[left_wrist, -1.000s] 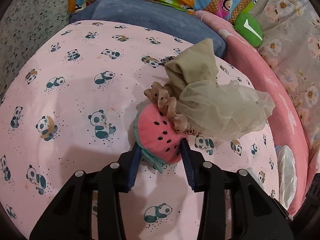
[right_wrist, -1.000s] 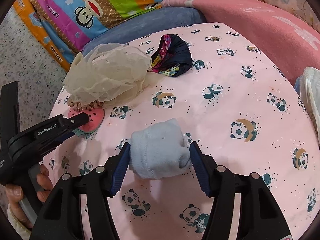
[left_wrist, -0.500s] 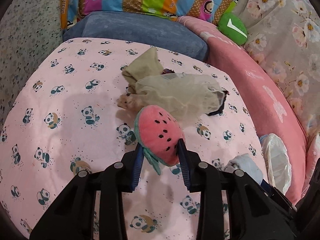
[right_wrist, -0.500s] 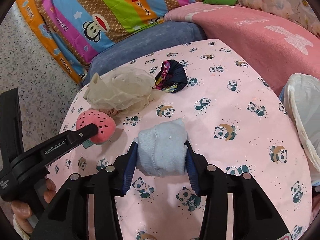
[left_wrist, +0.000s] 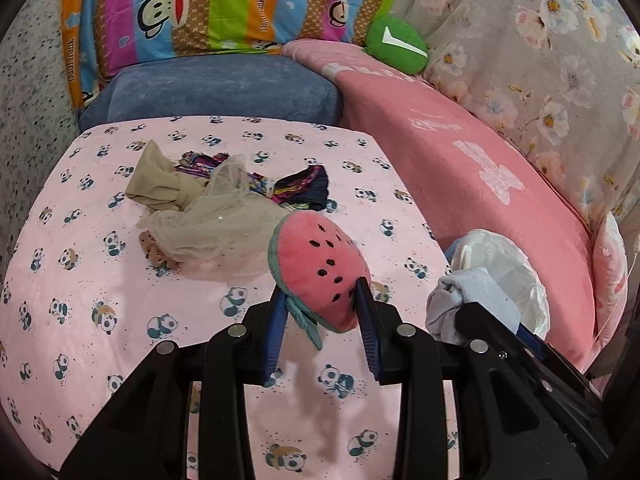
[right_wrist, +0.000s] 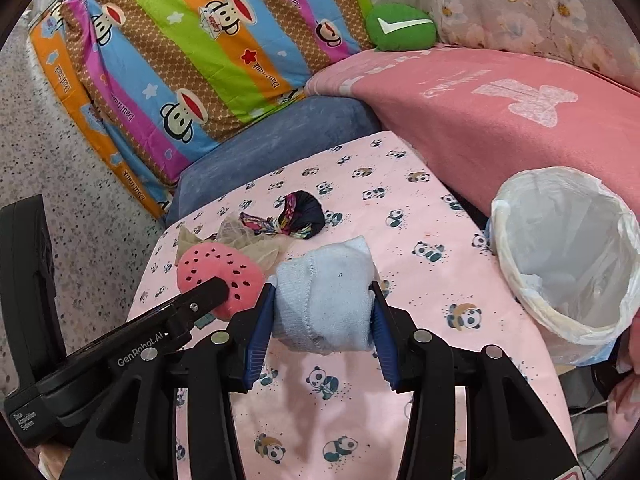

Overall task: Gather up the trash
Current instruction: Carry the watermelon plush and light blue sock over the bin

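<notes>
Above the panda-print worktop, the left tongs are pinching a watermelon plush at its lower end, its long axis tilting up and away to the left. Alongside, the right tongs are squeezing a rolled light-blue sock, which is lying crosswise between the blue pads. Only the right wrist view is looking down into the white-lined trash bin beside the worktop; the left view is showing the beige tulle cloth and dark patterned cloth more fully.
</notes>
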`<action>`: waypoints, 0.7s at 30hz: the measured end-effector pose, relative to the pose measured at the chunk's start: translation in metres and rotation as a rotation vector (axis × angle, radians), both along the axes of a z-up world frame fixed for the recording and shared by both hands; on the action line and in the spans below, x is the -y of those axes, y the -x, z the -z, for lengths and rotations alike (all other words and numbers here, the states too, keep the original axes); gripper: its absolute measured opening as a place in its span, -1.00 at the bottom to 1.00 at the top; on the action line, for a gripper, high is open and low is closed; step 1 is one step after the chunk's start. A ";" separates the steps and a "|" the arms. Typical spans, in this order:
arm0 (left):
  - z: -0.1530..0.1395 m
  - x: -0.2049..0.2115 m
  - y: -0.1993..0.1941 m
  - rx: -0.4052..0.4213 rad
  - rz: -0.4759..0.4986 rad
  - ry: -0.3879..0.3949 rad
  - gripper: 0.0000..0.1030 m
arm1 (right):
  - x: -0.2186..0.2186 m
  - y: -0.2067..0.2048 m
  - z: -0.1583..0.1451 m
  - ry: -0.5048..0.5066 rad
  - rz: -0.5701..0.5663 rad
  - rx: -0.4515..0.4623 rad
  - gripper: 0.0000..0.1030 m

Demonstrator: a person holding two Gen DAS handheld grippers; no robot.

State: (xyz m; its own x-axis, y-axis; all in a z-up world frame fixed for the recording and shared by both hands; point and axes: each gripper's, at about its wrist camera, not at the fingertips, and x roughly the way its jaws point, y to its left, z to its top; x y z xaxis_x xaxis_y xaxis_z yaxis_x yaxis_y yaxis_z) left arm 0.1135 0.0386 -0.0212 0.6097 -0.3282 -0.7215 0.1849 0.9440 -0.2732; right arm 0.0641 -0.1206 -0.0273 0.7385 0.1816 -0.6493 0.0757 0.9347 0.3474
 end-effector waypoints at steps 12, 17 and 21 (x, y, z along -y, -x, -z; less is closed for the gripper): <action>-0.019 0.082 0.024 0.043 0.145 -0.041 -0.37 | 0.077 0.039 -0.016 -0.036 0.137 0.057 -0.14; -0.022 0.110 0.029 0.051 0.197 -0.049 -0.37 | 0.106 0.052 -0.014 -0.049 0.192 0.064 -0.14; -0.024 0.135 0.030 0.060 0.243 -0.056 -0.37 | 0.131 0.060 -0.012 -0.061 0.241 0.068 -0.14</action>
State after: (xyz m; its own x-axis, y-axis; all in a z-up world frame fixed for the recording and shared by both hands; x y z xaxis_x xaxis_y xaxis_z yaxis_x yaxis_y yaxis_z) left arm 0.0833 -0.0963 0.0029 0.5602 -0.4311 -0.7074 0.4224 0.8832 -0.2037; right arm 0.0039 -0.2520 -0.0155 0.8070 0.0323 -0.5897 0.2678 0.8699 0.4141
